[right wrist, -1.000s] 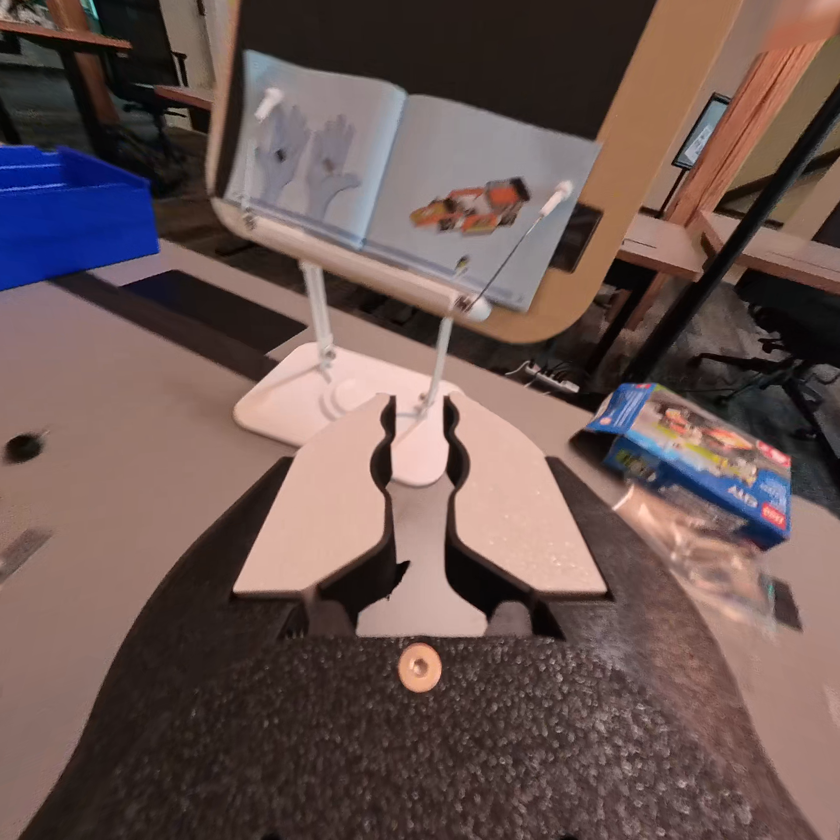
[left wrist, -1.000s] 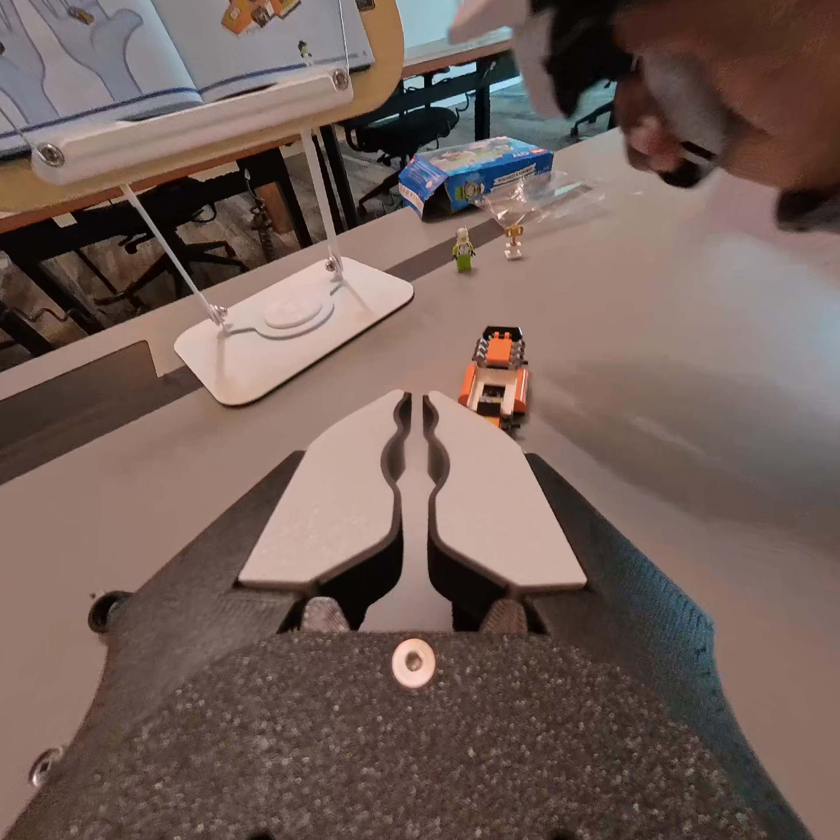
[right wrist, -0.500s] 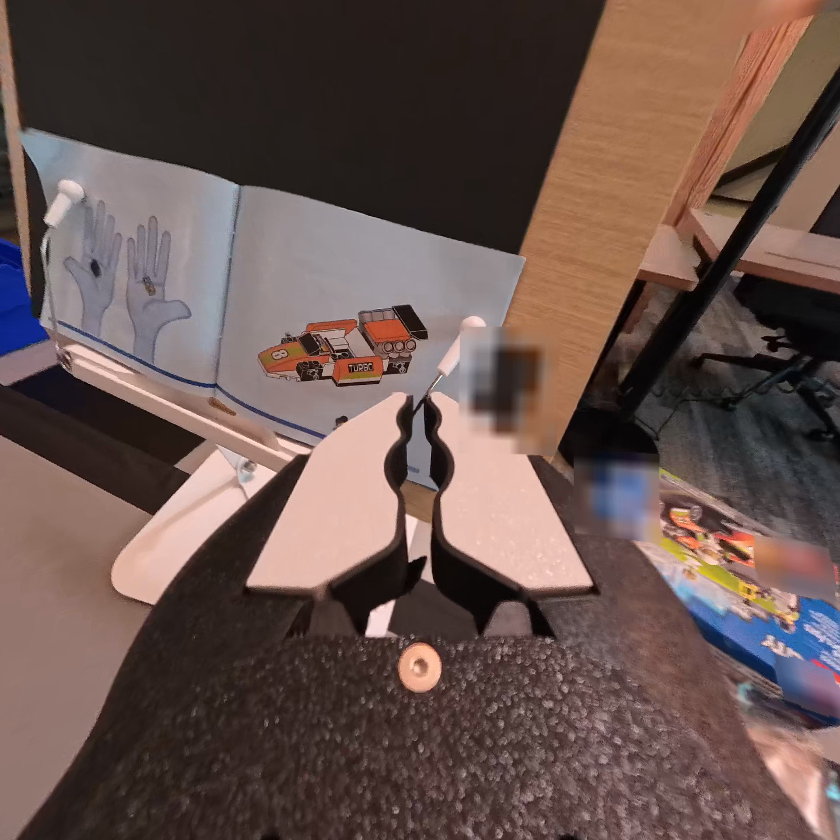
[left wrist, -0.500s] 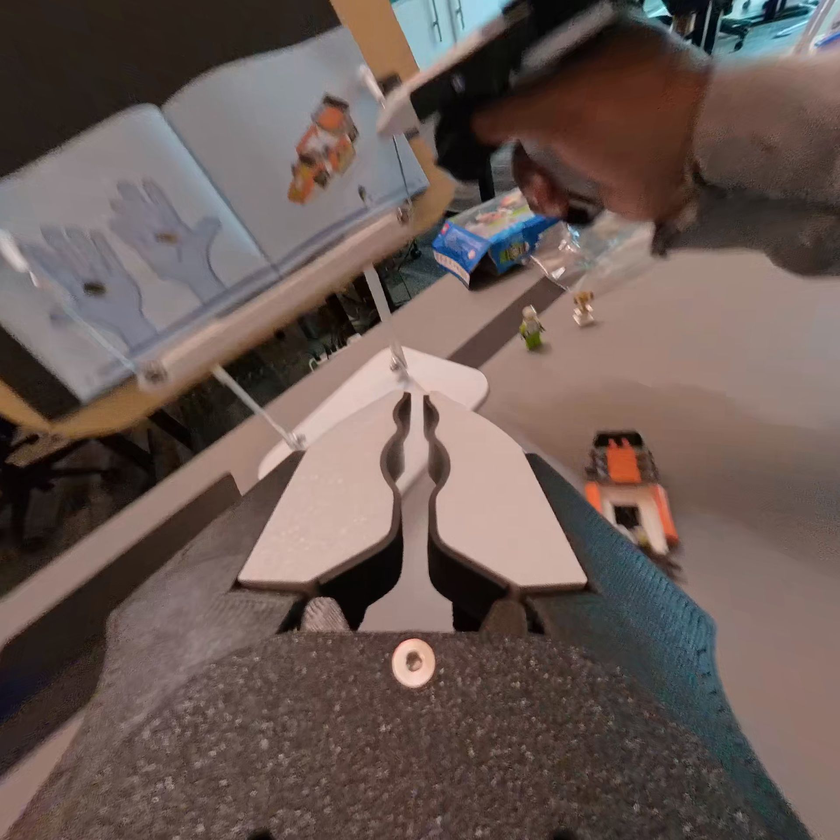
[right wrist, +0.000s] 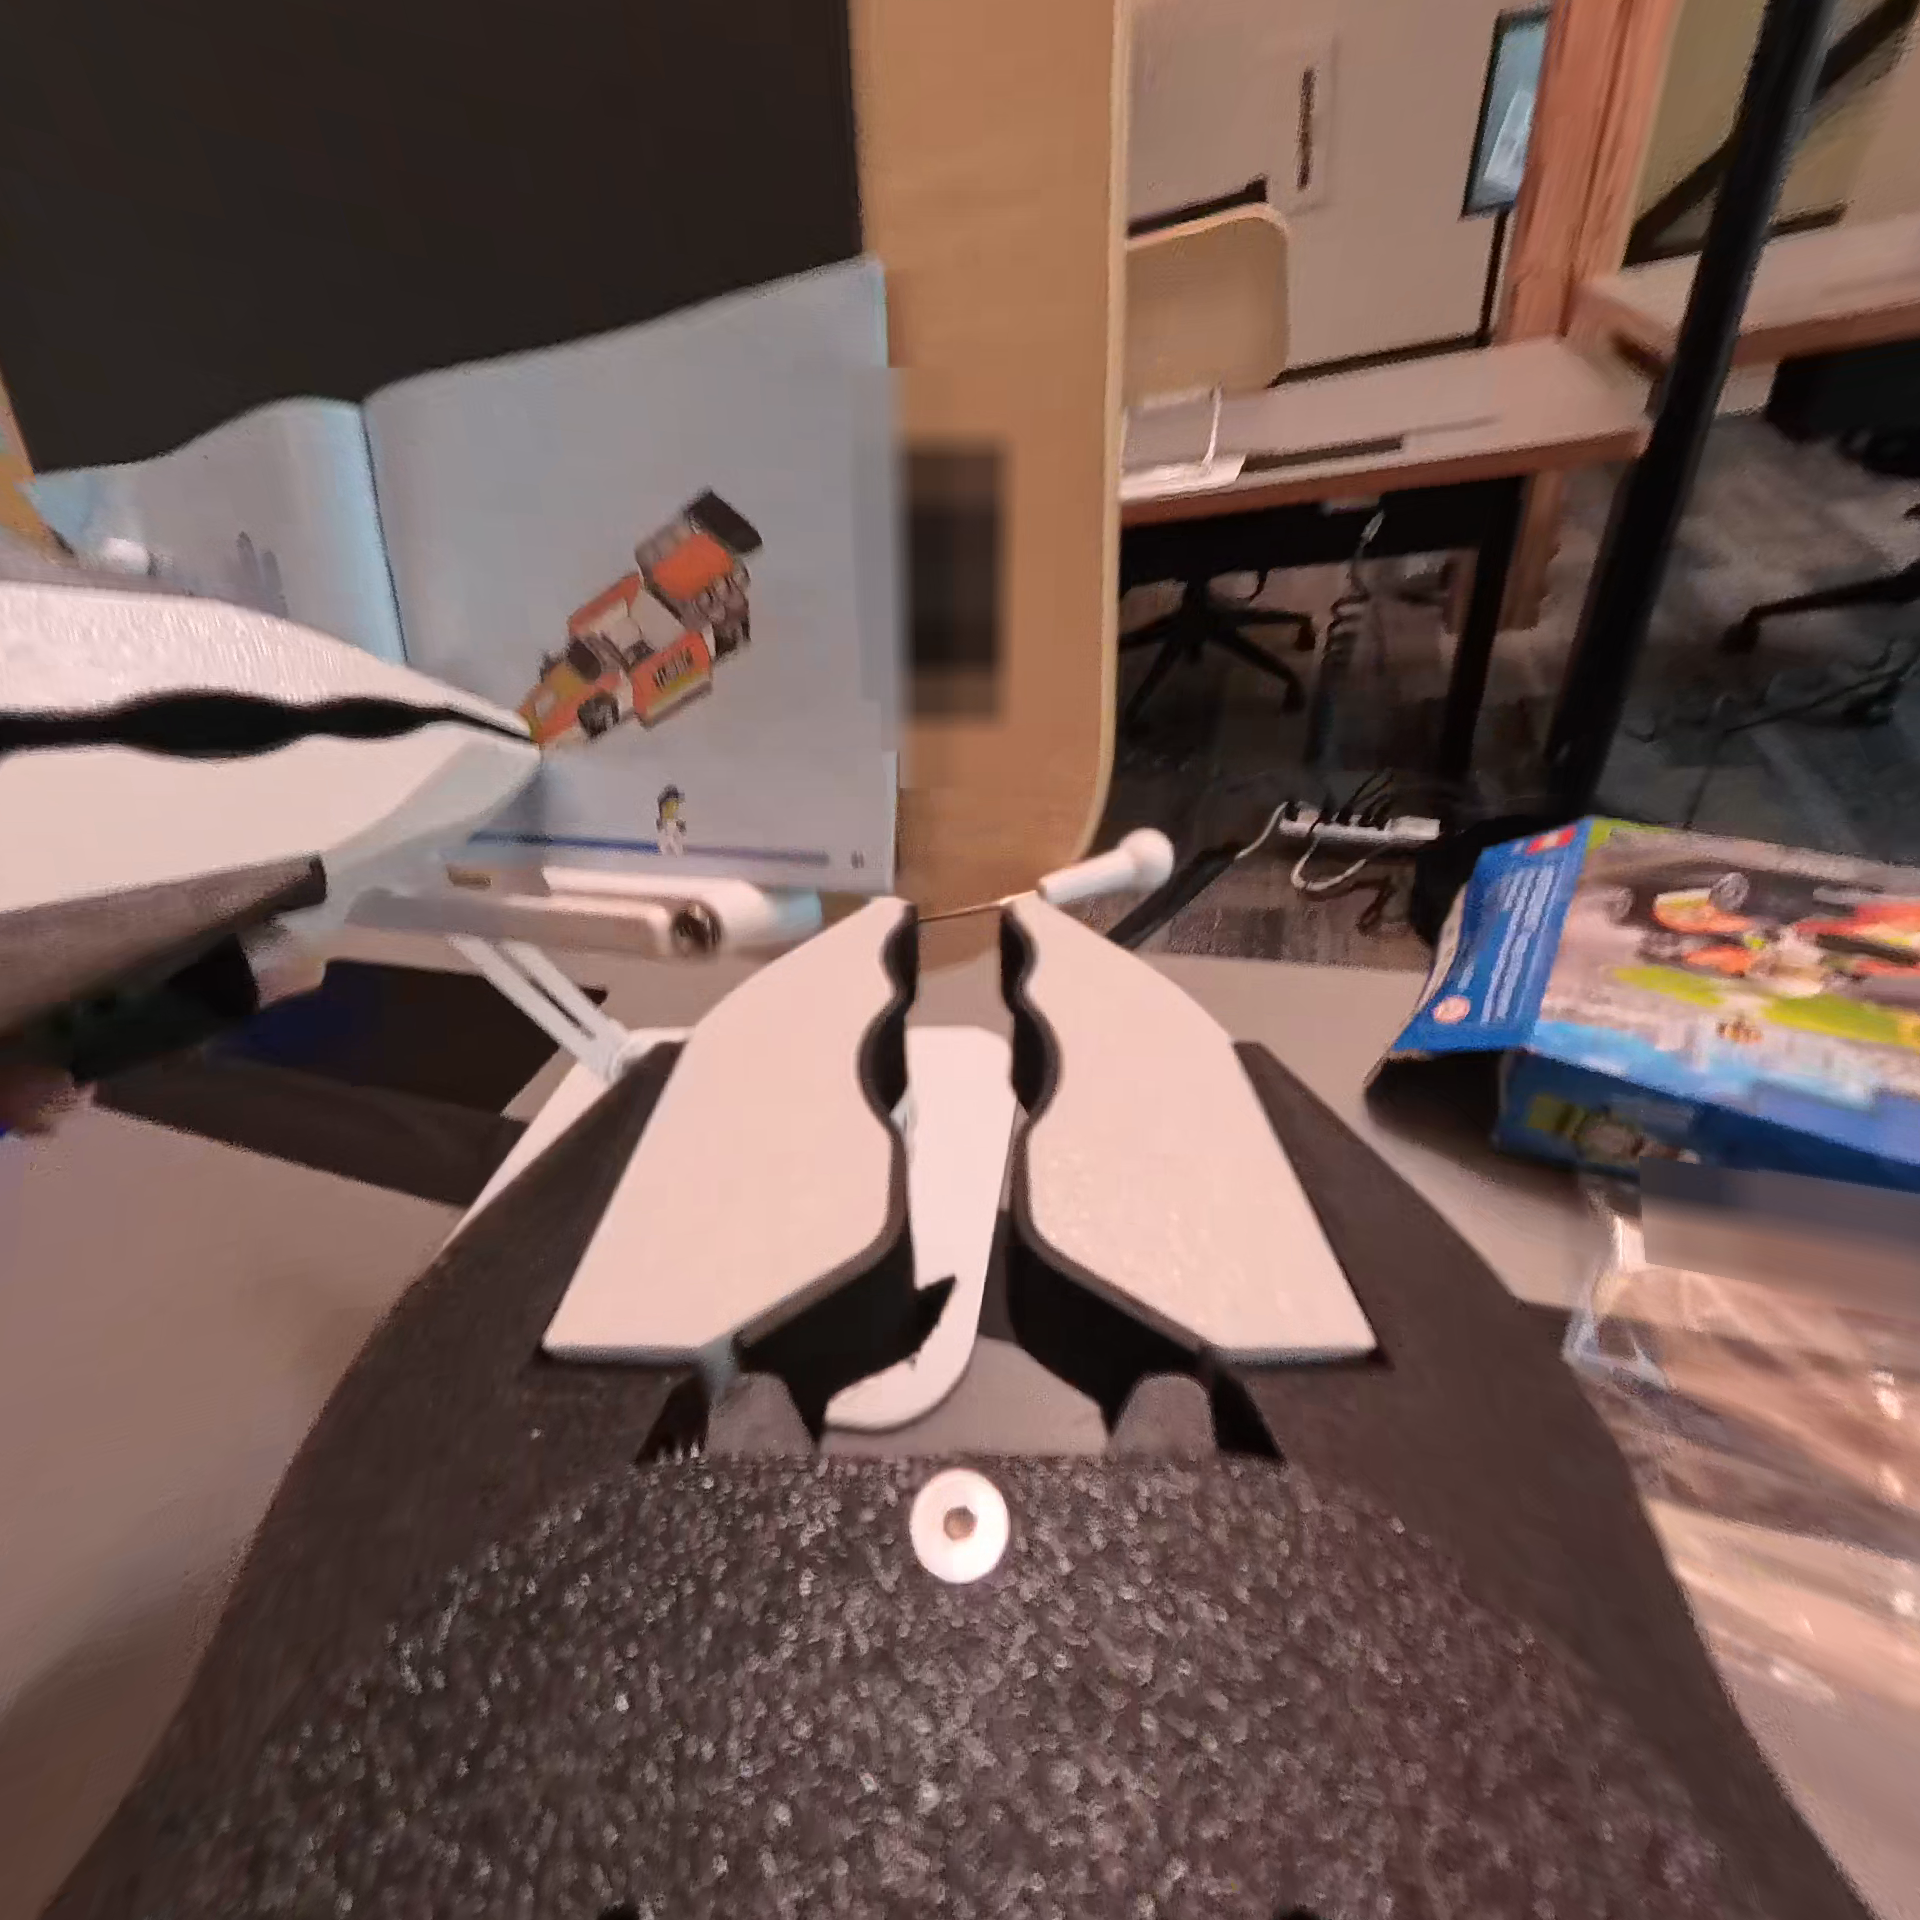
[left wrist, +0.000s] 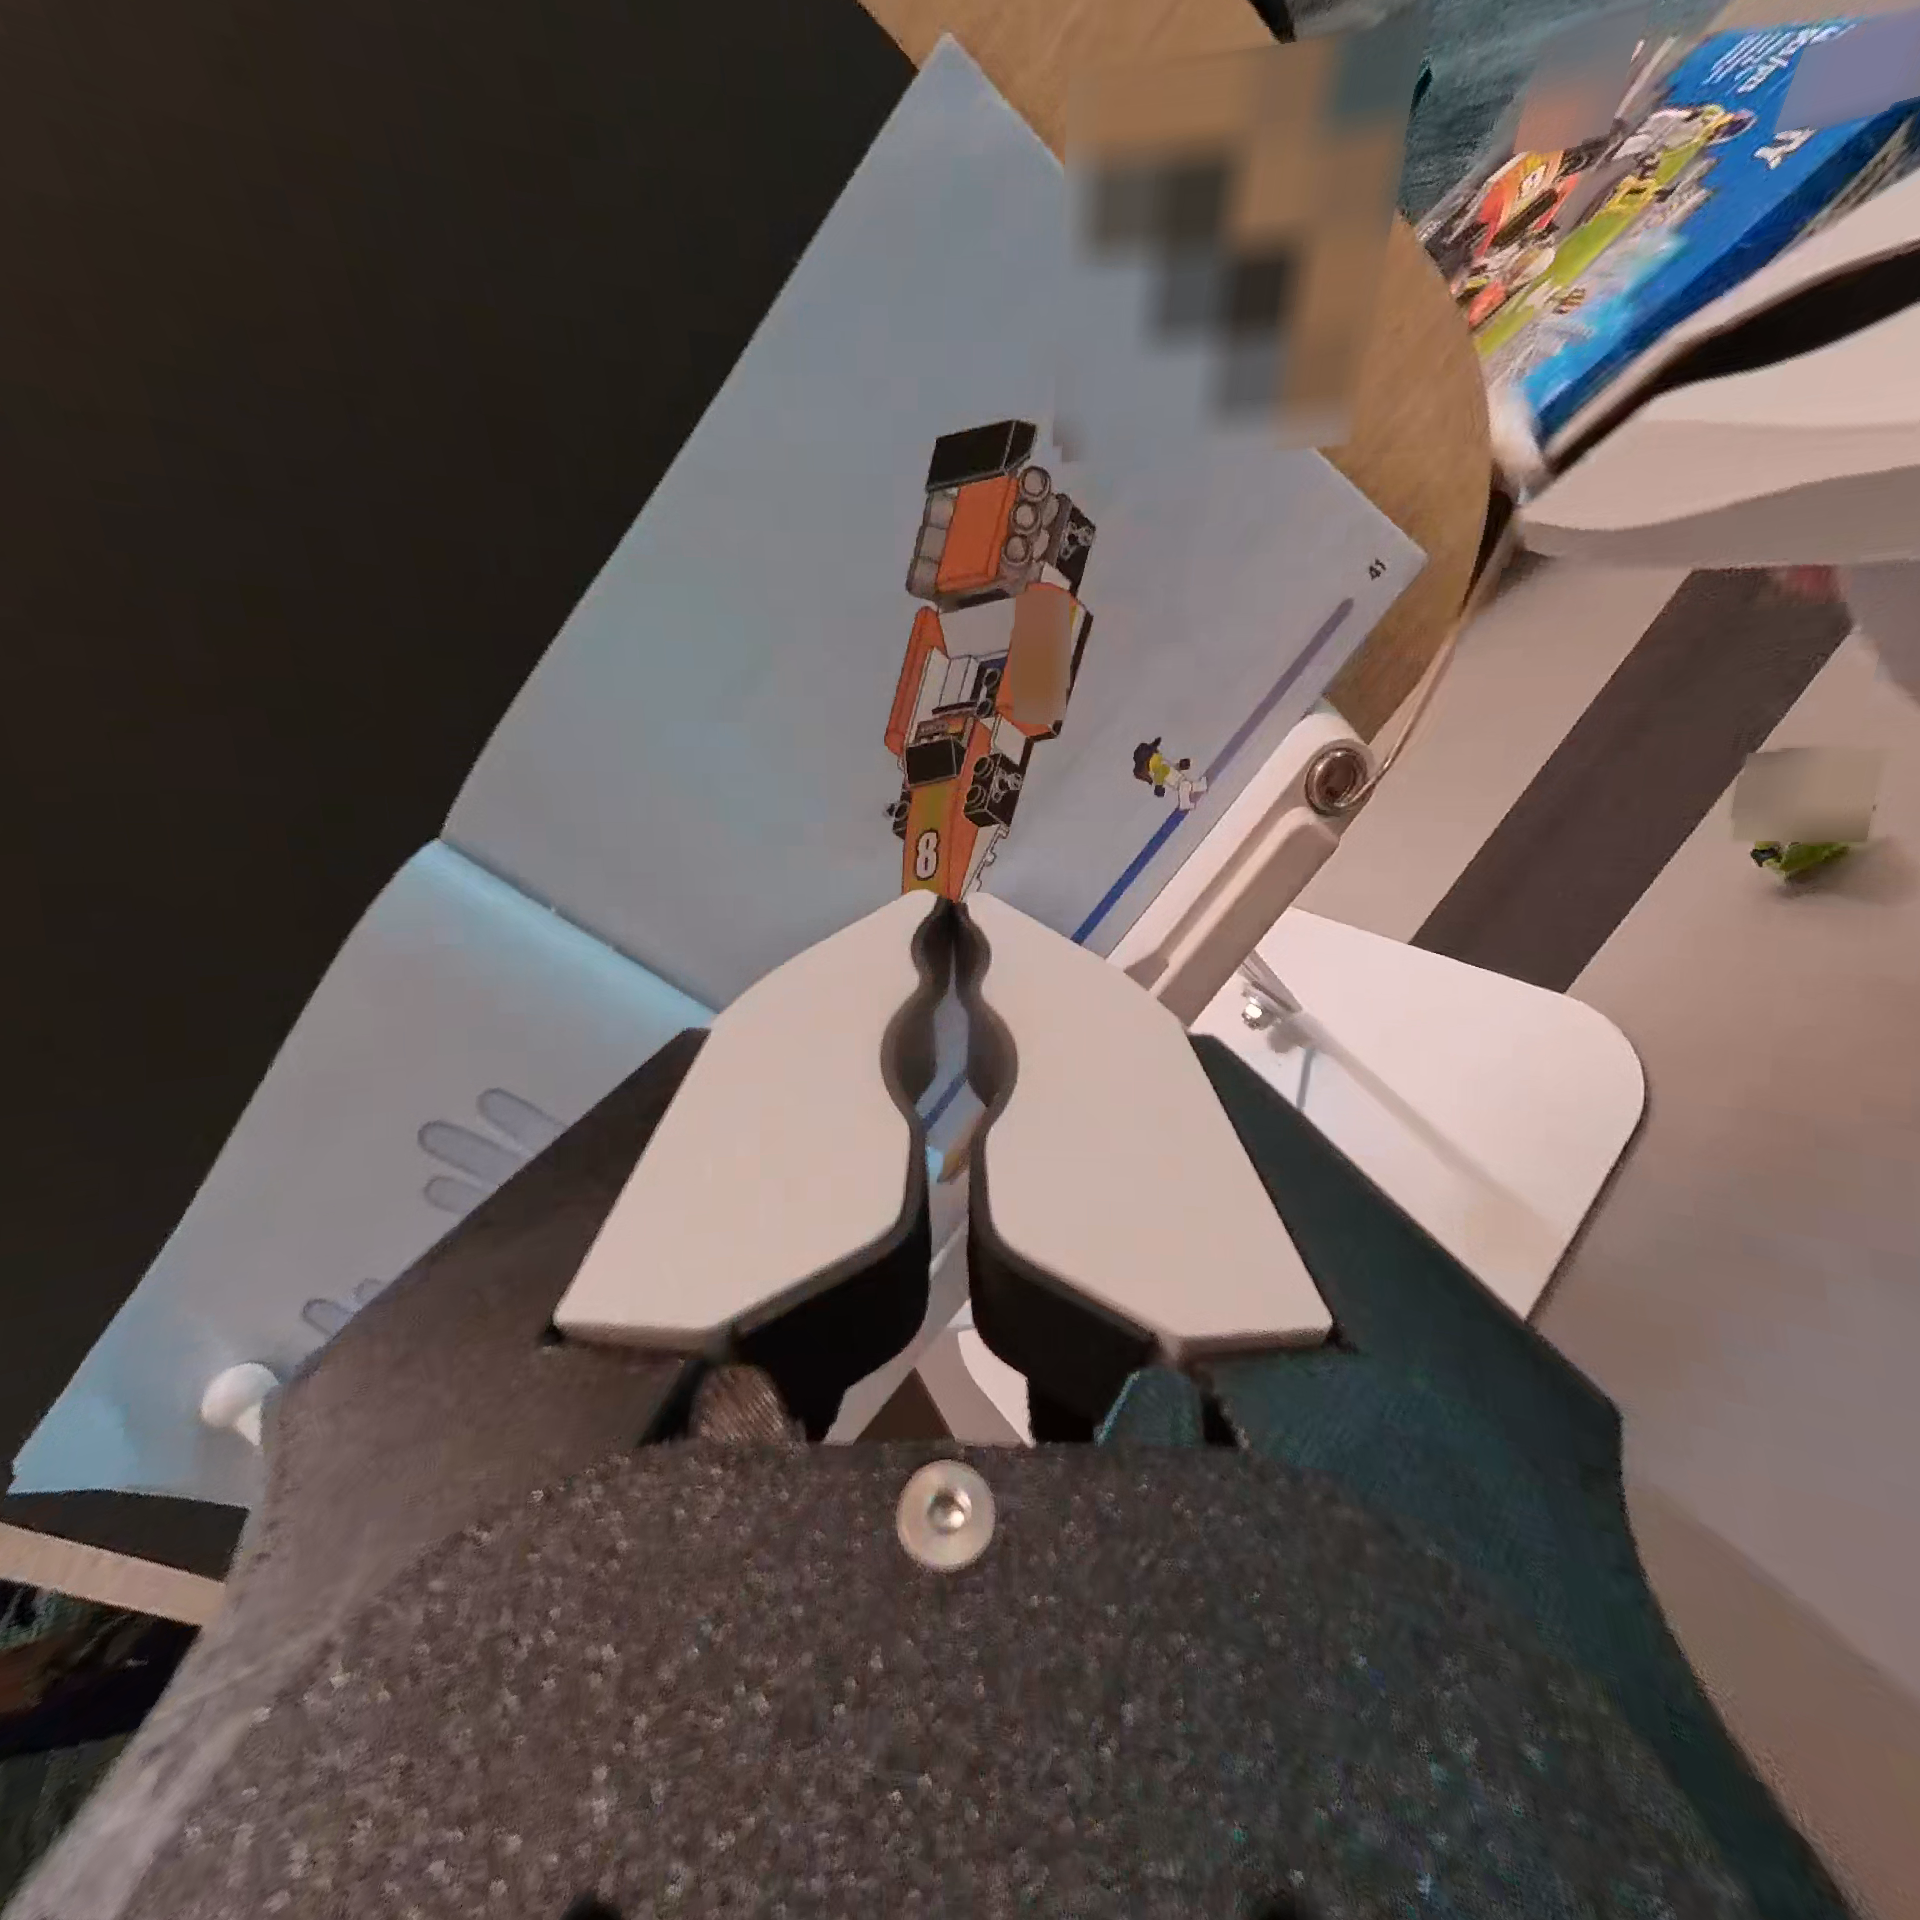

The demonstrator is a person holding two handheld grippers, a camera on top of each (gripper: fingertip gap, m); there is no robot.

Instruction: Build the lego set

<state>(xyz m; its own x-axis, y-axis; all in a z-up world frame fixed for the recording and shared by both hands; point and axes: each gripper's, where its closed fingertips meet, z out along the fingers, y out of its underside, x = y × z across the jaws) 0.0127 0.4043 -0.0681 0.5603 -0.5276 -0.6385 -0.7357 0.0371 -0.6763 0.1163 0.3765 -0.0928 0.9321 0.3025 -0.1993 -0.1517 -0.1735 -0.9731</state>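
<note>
Left tongs (left wrist: 948, 912) closed at booklet (left wrist: 727, 644); right tongs (right wrist: 958, 914) slightly apart.

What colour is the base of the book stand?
White; the flat rounded base of the book stand shows best in the left wrist view.

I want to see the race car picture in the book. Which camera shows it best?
The left wrist view: the orange car drawing fills the open page sharply, right beyond the shut left gripper. In the right wrist view, the same drawing is smaller and blurry, with the left gripper's tip touching its edge.

Wooden desks (right wrist: 1455, 416), dark carpet (right wrist: 1714, 644).
</note>
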